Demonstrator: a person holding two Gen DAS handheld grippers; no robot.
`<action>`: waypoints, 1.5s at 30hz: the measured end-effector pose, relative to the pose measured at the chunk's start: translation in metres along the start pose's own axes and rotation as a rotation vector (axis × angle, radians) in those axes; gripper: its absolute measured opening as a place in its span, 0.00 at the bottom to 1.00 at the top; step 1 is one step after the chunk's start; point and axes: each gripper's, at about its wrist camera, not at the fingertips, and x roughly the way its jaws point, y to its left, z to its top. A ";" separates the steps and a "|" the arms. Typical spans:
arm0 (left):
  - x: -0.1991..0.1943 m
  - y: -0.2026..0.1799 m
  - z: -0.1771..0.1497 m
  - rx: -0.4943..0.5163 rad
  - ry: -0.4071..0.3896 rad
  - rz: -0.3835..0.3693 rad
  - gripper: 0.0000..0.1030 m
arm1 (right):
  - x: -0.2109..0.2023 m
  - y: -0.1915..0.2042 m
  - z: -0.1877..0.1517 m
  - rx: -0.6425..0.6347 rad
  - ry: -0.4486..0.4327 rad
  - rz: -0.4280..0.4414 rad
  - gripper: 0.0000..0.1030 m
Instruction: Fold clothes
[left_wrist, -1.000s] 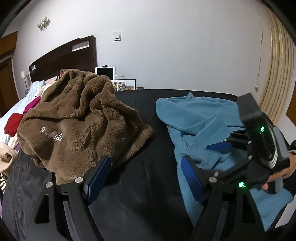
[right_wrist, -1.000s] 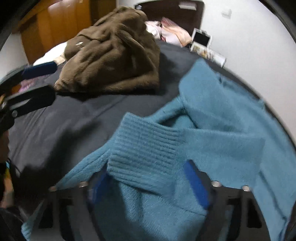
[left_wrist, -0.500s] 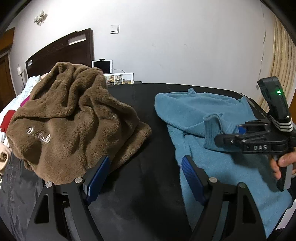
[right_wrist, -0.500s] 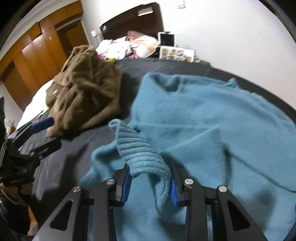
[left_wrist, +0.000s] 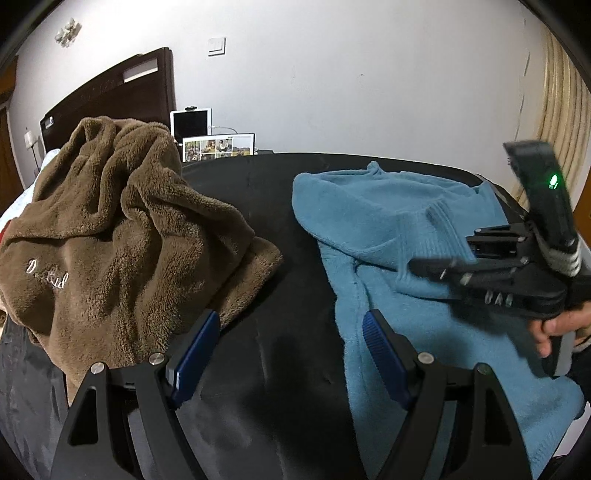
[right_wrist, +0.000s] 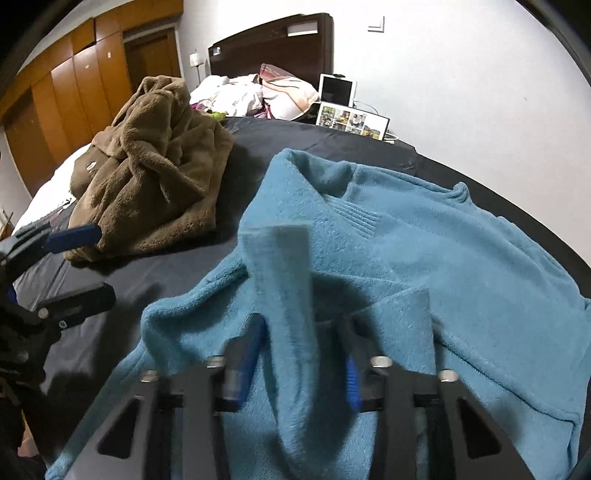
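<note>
Blue sweater cuff, flat a second ago, now lifted; right hand-held gripper closing on it; left hand-held gripper open, empty at nine o'clock.

The blue sweater's cuff is motion-blurred; its hem runs off-frame.

Black-covered bed, blue sweater spread flat, brown fleece heaped
</note>
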 end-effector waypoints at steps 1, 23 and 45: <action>0.001 0.001 0.001 -0.003 0.001 0.000 0.80 | -0.002 -0.002 0.003 0.006 0.001 0.003 0.11; 0.032 0.026 0.040 -0.024 0.035 -0.036 0.80 | -0.215 0.034 0.207 -0.003 -0.608 -0.207 0.08; 0.108 0.035 0.150 -0.131 0.064 0.107 0.80 | -0.231 0.022 0.173 0.079 -0.656 -0.182 0.08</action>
